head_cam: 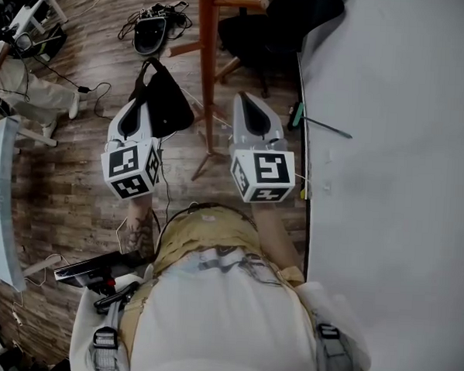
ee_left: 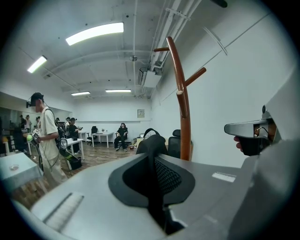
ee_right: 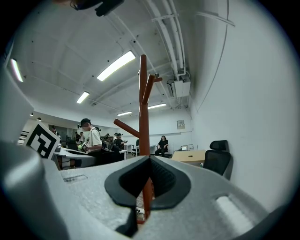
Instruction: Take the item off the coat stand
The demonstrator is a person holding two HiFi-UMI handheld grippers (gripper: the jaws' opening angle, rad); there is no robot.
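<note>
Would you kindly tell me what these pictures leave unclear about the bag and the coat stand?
- Head view: the top of the coat stand is cut off by the upper edge.
- Left gripper view: the black bag is mostly hidden behind the left gripper.
- Right gripper view: the base of the coat stand is hidden behind the right gripper.

Coat stand ahead ctr, wall hard R
</note>
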